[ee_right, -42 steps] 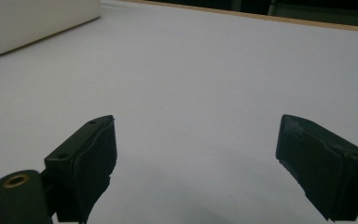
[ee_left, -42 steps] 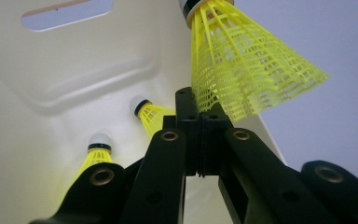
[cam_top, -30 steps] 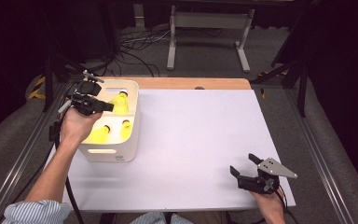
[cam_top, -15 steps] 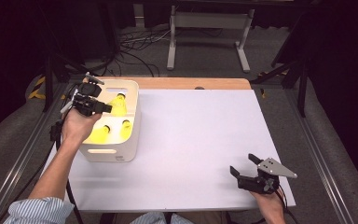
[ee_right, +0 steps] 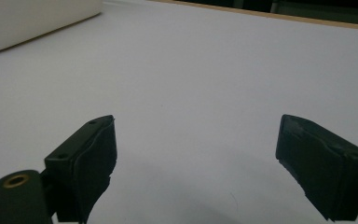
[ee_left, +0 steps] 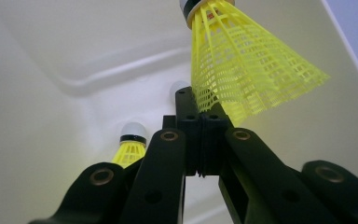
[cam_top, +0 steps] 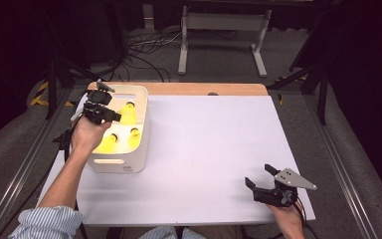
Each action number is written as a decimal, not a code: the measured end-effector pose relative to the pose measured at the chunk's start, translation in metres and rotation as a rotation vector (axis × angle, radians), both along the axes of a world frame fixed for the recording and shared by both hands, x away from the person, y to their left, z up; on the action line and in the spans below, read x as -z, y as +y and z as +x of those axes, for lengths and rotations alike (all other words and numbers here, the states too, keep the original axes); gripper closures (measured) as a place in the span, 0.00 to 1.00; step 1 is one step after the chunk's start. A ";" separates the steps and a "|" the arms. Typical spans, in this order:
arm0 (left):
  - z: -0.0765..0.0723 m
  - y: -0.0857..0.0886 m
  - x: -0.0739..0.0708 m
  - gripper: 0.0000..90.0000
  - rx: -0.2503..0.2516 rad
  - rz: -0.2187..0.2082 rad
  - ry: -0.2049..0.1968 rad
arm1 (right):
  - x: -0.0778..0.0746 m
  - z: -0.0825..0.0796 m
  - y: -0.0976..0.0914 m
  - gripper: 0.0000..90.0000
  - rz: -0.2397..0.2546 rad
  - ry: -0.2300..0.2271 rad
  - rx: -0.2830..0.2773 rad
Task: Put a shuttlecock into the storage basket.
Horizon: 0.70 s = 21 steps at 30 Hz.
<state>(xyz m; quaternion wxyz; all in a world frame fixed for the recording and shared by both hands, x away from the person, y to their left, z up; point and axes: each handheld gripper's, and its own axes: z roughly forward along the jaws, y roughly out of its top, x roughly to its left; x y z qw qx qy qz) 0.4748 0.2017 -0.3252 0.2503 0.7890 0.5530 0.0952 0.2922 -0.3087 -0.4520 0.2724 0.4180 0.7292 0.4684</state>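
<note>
A white bin [cam_top: 129, 164] stands at the table's left and holds several yellow shuttlecocks [cam_top: 108, 143]. My left gripper [cam_top: 113, 115] reaches in over its far left part, shut on the skirt rim of a yellow shuttlecock [ee_left: 242, 60], whose cork points away from me. In the left gripper view the jaws stand pressed together inside the bin's white walls [ee_left: 51, 56], and another shuttlecock [ee_left: 130, 147] lies below. My right gripper [cam_top: 259, 177] hovers low over the table's near right corner, open, with bare white table [ee_right: 191, 93] between its fingers.
The white tabletop [cam_top: 219, 139] stretches between the bin and the right gripper. A wooden strip [cam_top: 204, 88] runs along the far edge. Beyond it are a metal stand [cam_top: 224, 30] and cables on the floor. A corner of the bin [ee_right: 28, 18] appears in the right gripper view.
My left gripper has sunk a little into the bin with the shuttlecock. The right gripper has stayed put.
</note>
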 end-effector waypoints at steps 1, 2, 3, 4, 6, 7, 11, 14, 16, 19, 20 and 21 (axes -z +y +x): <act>0.000 0.000 0.000 0.99 0.000 0.000 0.000 | 0.000 0.000 0.000 0.14 0.000 0.000 0.000; 0.001 -0.001 0.001 0.99 -0.002 0.000 0.000 | 0.000 0.000 0.000 0.14 0.000 0.000 0.001; 0.003 -0.002 0.003 0.99 -0.003 0.001 0.005 | 0.000 0.000 0.000 0.14 0.000 0.000 0.001; 0.003 -0.002 0.003 0.99 -0.003 0.001 0.005 | 0.000 0.000 0.000 0.14 0.000 0.000 0.001; 0.006 -0.003 0.006 0.99 -0.002 0.002 0.014 | 0.000 0.000 0.000 0.14 0.001 0.000 0.001; 0.007 -0.003 0.007 0.99 -0.004 0.000 0.017 | 0.000 0.000 0.000 0.14 0.001 0.000 0.001; 0.011 -0.004 0.011 0.99 -0.004 -0.003 0.032 | 0.000 0.000 0.000 0.14 0.000 0.000 -0.002; 0.014 -0.005 0.014 0.99 -0.006 0.002 0.043 | 0.000 0.000 0.000 0.14 -0.001 0.001 -0.003; 0.016 -0.006 0.016 0.99 -0.008 0.005 0.051 | 0.000 0.000 0.000 0.14 -0.001 0.001 -0.003; 0.019 -0.007 0.018 0.99 -0.012 0.004 0.057 | 0.001 0.000 0.000 0.14 -0.002 0.003 -0.003; 0.020 -0.007 0.019 0.99 -0.011 0.006 0.060 | 0.001 0.000 0.000 0.14 -0.002 0.004 -0.004; 0.021 -0.008 0.020 0.99 -0.013 0.010 0.068 | 0.001 0.001 0.000 0.14 -0.005 0.002 -0.004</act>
